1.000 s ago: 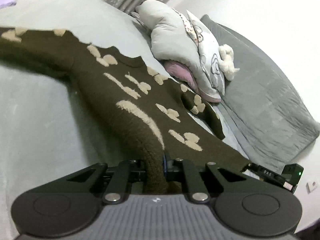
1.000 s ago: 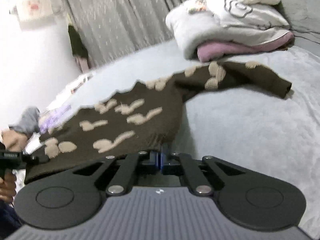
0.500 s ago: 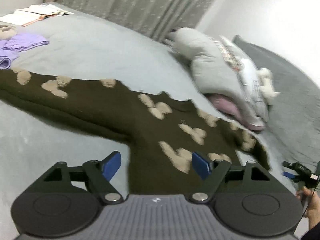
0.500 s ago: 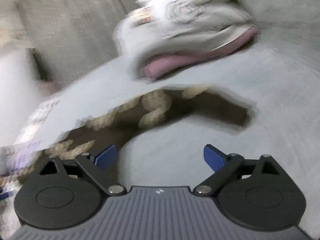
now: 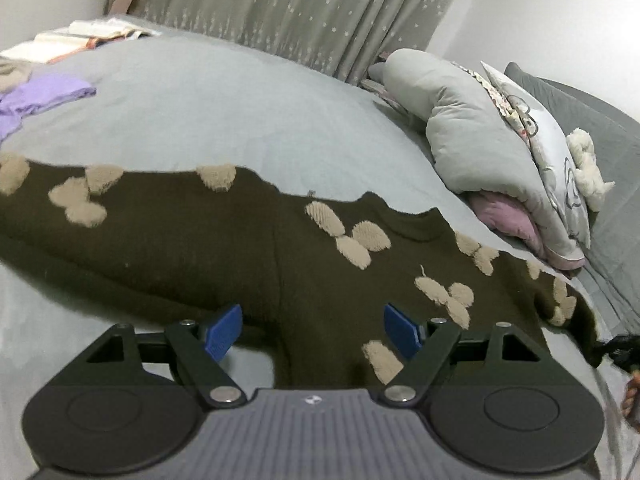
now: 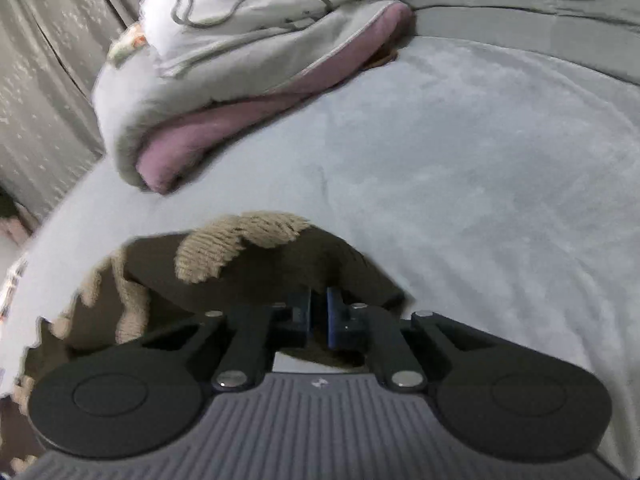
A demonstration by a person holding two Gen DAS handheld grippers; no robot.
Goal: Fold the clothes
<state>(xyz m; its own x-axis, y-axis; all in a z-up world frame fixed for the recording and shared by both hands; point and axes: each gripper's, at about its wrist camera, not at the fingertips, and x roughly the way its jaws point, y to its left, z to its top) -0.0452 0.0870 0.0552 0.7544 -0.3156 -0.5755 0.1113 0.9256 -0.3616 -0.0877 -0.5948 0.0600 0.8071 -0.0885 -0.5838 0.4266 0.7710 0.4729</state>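
Curtain [image 5: 304, 12], purple clothes [image 5: 36, 96]: left-view only

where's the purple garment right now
In the left wrist view, the purple garment lies at the far left edge of the grey bed, beyond the brown sweater.

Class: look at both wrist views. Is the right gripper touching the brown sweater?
Touching. The right wrist view shows the right gripper with jaws closed, pinching the sweater's sleeve end between its blue pads.

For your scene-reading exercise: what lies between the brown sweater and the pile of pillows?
In the right wrist view, only bare grey bedsheet separates the brown sweater from the pile of pillows. The left wrist view shows the same.
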